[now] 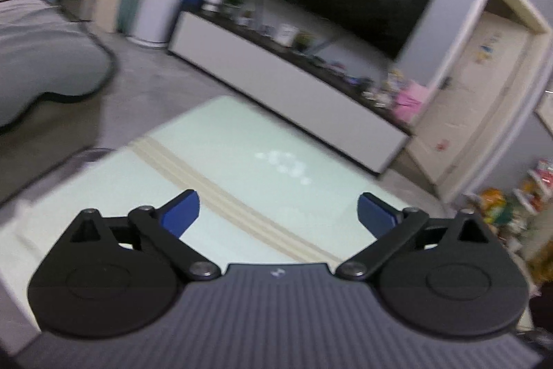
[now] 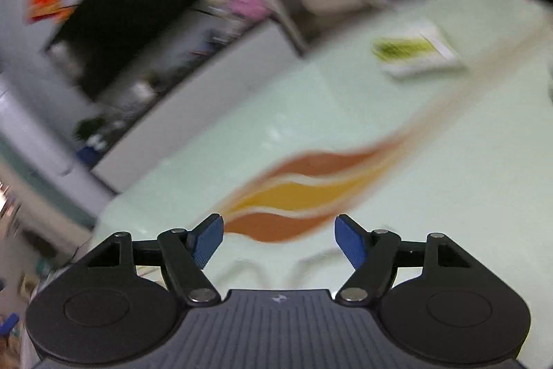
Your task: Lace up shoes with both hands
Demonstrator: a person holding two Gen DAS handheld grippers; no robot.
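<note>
Claws point(image 1: 278, 213) point(image 2: 279, 239) gape wide, empty — only the right view shows a booklet point(image 2: 416, 52).

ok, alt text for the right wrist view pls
The right gripper is open and empty above a pale green table with an orange and yellow wavy pattern. A flat booklet or packet with a yellow-green print lies farther back; a dark TV hangs on the wall beyond. The frame is motion-blurred and no shoe is visible.
</note>
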